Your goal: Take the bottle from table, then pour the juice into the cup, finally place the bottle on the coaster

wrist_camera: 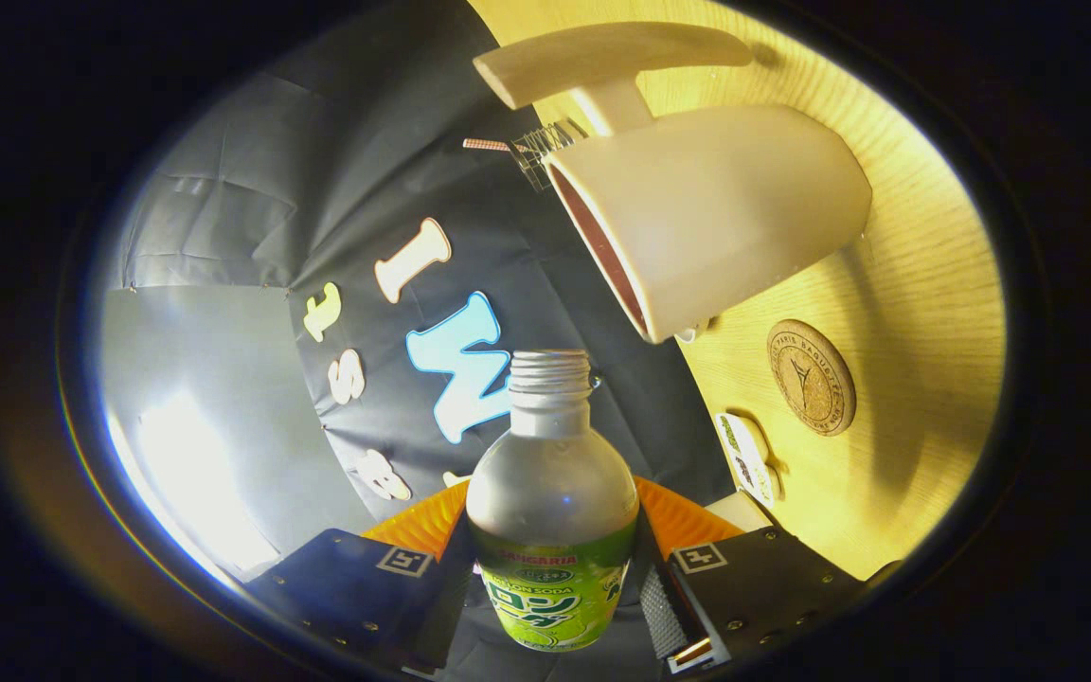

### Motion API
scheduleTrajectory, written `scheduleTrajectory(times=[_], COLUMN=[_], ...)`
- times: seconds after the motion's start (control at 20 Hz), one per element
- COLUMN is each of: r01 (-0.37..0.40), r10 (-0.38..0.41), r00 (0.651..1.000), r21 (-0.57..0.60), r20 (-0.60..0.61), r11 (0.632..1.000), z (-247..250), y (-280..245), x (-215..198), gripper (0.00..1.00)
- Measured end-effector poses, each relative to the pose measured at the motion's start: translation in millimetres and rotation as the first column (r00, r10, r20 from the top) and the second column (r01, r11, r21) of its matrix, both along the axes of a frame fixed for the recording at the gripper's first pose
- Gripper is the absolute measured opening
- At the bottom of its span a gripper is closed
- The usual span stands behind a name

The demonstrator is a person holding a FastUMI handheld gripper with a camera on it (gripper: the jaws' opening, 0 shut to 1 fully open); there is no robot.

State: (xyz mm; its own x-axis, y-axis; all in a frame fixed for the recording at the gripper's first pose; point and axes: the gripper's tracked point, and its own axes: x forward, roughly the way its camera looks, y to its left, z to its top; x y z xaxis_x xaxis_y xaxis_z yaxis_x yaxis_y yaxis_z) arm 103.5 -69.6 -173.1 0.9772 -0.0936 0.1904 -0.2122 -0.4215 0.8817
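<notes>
Holding the uncapped soda bottle [552,502] clamped between both fingers of our gripper [555,592], tipped sideways with its mouth short of the beige mug [711,223] (coaster [812,377] lies beside it), we risk juice spilling onto the wooden table [924,303].

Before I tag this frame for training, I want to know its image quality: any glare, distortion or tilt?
Gripper view: strong fisheye bending; the scene is rolled, so the table stands like a wall; a blown-out glare patch sits on the pale panel beyond the gripper, which is shut on the bottle; the bottle, cup and coaster are sharp, with soft shadows on the wood.
</notes>
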Motion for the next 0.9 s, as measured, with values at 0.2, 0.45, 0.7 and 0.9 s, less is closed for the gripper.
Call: scheduleTrajectory(times=[0.2, 0.45, 0.7, 0.9], r01=[0.000, -0.011, -0.016, -0.028], r10=[0.000, 0.003, -0.011, -0.012], r00=[1.000, 0.999, 0.998, 0.998], r21=[-0.047, -0.197, -0.380, -0.552], r20=[-0.011, -0.045, -0.070, -0.069], r11=[0.999, 0.980, 0.925, 0.833], z=[-1.3, -5.9, -7.6, -7.1], y=[-0.4, 1.6, 4.7, 18.1], x=[2.5, -0.6, -4.8, -8.8], gripper=[0.77, 0.77, 0.77, 0.77])
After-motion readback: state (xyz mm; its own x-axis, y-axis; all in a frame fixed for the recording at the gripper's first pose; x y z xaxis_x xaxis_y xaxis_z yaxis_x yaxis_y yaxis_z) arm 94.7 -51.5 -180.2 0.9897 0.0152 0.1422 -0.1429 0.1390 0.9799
